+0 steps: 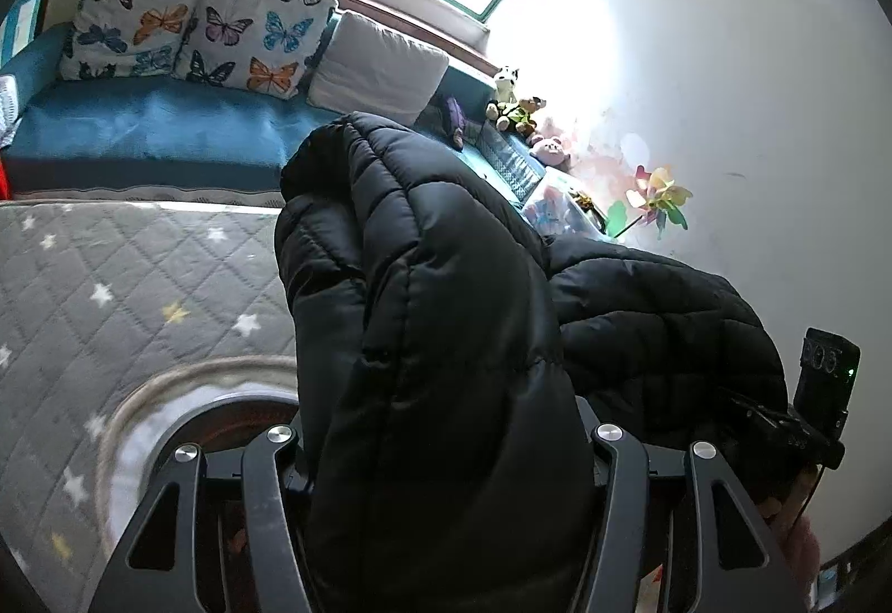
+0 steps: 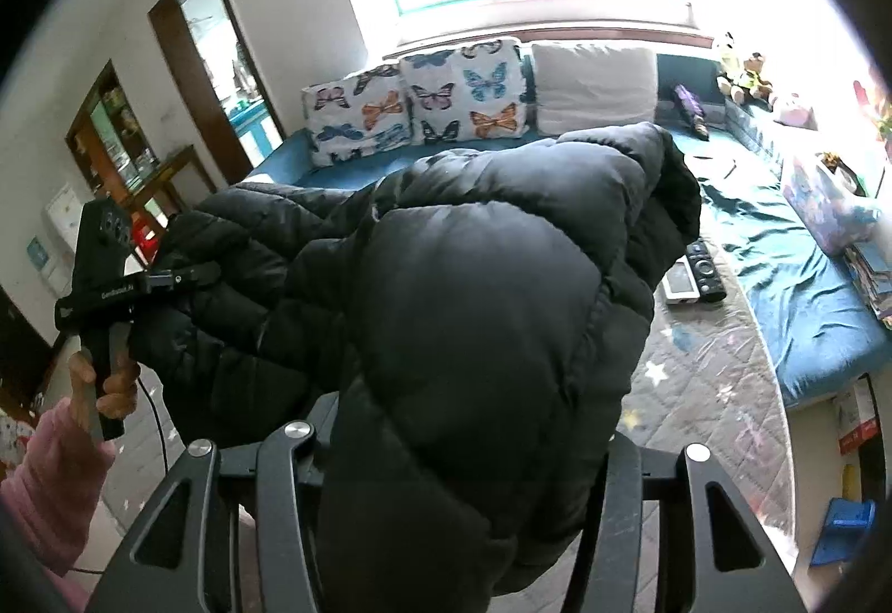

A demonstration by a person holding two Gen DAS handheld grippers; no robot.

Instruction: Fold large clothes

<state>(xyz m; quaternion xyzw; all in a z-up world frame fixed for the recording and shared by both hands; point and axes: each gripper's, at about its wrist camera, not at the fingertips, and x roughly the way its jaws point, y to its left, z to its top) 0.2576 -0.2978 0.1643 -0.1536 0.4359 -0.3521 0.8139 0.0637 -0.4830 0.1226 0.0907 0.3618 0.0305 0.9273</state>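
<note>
You've got the black jacket (image 1: 446,334) clamped in both left tongs (image 1: 446,490) and right tongs (image 2: 463,501), strung sideways between them, bulk hanging ahead of each.

Right gripper (image 2: 446,490) clamping black puffer jacket (image 2: 474,289); left gripper (image 2: 184,275) at nine o'clock gripping jacket's far edge; remotes (image 2: 697,273) lying at three o'clock.
</note>
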